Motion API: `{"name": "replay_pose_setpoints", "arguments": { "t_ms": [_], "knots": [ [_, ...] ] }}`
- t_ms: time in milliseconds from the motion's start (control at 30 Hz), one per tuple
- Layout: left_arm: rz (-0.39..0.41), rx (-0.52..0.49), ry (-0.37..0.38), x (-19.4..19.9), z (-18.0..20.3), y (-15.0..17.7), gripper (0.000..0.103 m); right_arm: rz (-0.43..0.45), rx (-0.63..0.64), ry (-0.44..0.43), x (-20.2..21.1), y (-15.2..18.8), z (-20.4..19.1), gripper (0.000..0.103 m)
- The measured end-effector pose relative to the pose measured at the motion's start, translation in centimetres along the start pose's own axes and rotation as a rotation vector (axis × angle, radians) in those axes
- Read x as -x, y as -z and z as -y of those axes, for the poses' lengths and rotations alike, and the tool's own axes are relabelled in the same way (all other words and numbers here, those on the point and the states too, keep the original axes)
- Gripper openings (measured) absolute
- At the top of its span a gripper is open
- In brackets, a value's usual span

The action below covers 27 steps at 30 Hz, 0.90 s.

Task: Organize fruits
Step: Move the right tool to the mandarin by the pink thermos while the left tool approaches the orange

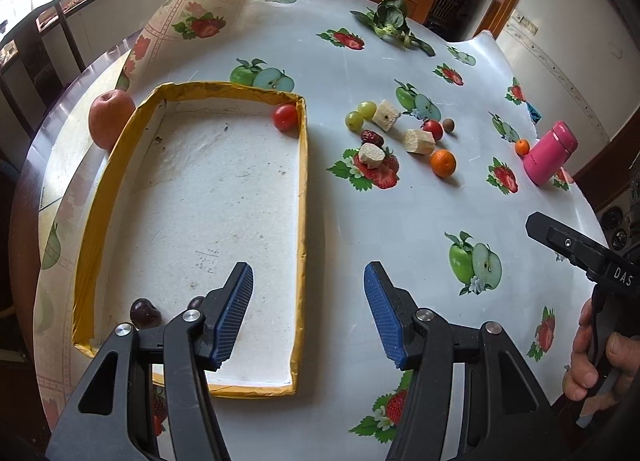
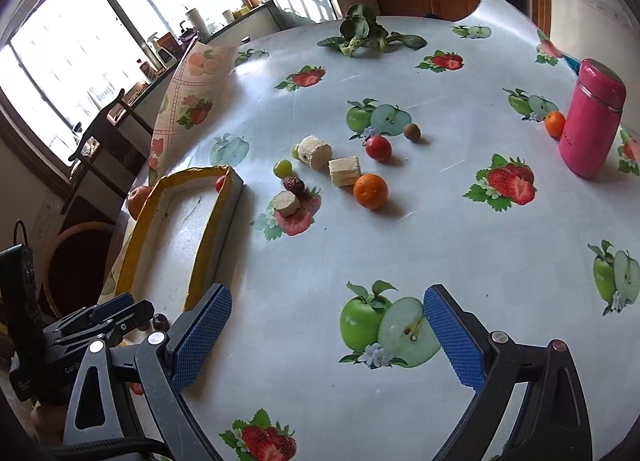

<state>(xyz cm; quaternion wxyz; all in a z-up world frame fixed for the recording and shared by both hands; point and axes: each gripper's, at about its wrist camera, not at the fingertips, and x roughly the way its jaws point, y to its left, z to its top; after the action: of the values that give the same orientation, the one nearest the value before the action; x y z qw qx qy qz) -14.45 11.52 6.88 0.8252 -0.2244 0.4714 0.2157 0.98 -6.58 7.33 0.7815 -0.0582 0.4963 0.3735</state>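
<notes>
A yellow-rimmed tray (image 1: 302,189) (image 2: 208,229) holds a cherry tomato (image 1: 286,117) in its far corner and a dark plum (image 1: 145,313) (image 2: 160,321) at its near end. My left gripper (image 1: 308,273) hovers open and empty over the tray's near right rim. To the right lie loose green grapes (image 1: 360,115) (image 2: 283,168), a red date (image 1: 372,137), a tomato (image 1: 433,129) (image 2: 378,148), an orange (image 1: 443,163) (image 2: 370,191) and a small brown fruit (image 2: 412,132). My right gripper (image 2: 328,297) is open and empty above bare tablecloth, well short of them.
An apple (image 1: 111,117) sits outside the tray's left side. Three pale cut chunks (image 2: 344,171) lie among the fruits. A pink flask (image 2: 592,117) with a small orange (image 2: 555,124) beside it stands far right. Leafy greens (image 2: 360,35) lie at the back.
</notes>
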Motion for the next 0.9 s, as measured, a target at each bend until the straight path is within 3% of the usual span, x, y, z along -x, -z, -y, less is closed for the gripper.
{"name": "replay_pose_setpoints", "arguments": {
  "t_ms": [467,700,900],
  "knots": [
    [-0.029,-0.058,0.059,-1.7,5.3,-0.8,0.057,-0.018,0.003,0.062,0.6,-0.9,3.7,0.098],
    [-0.047,-0.075,0.078,-3.1,7.8,-1.8,0.057,-0.003,0.053,0.103,1.0,-3.7,6.0,0.098],
    [-0.067,-0.075,0.11,-5.2,10.4,-3.5,0.057,-0.039,0.093,0.12,0.8,-7.1,8.3,0.098]
  ]
}}
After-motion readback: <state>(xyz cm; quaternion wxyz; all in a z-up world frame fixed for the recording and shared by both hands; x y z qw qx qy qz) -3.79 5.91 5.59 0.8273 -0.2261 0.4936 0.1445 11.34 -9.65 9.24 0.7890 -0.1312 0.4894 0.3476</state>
